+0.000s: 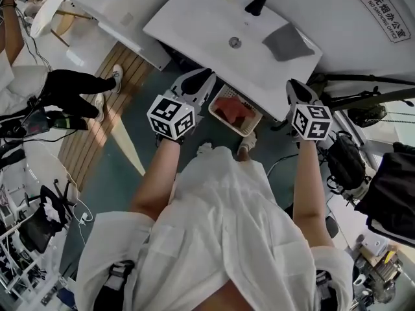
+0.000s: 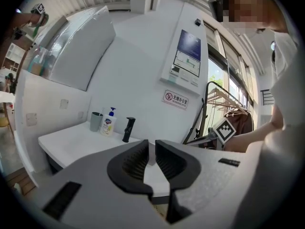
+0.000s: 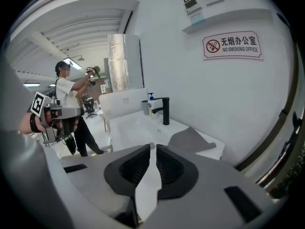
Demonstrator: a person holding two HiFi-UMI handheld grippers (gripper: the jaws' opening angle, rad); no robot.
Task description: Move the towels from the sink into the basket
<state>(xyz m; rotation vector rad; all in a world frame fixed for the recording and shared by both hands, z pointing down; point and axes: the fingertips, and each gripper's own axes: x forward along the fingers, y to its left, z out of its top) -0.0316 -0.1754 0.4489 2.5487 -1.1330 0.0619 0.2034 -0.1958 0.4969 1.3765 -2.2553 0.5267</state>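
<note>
White wall backs a washroom corner with a no-smoking sign [image 3: 233, 46] on it, over a dark green floor; against that wall stands the white sink [image 1: 214, 24], its black faucet [image 1: 257, 0] at the back and the round drain [image 1: 235, 42] near the middle. The person, in white clothing, stands in front of it with both arms stretched toward its front edge; a gripper is in each hand.

A grey towel [image 1: 287, 42] lies flat on the right end of the sink, beside the faucet, with one corner reaching the rim; the right gripper view shows it ahead of and to the right of that gripper's jaws, well apart from them. Below the sink's front edge, on the floor, sits a pale slotted basket [image 1: 220, 112] with a red towel [image 1: 235, 111] bunched inside; in the head view it lies between the two grippers.

The left gripper [image 2: 151, 144] points at the sink's front edge; its ribbed pads stand closed to a thin slit, with only the white sink showing through and nothing gripped. The right gripper [image 3: 153, 149] tilts down toward the basin; its jaws are likewise drawn together, the slit between them showing just white sink, and it holds and touches nothing.

At the sink's back left corner stand a grey cup [image 2: 96, 121] and a soap bottle [image 2: 108, 123], side by side.
</note>
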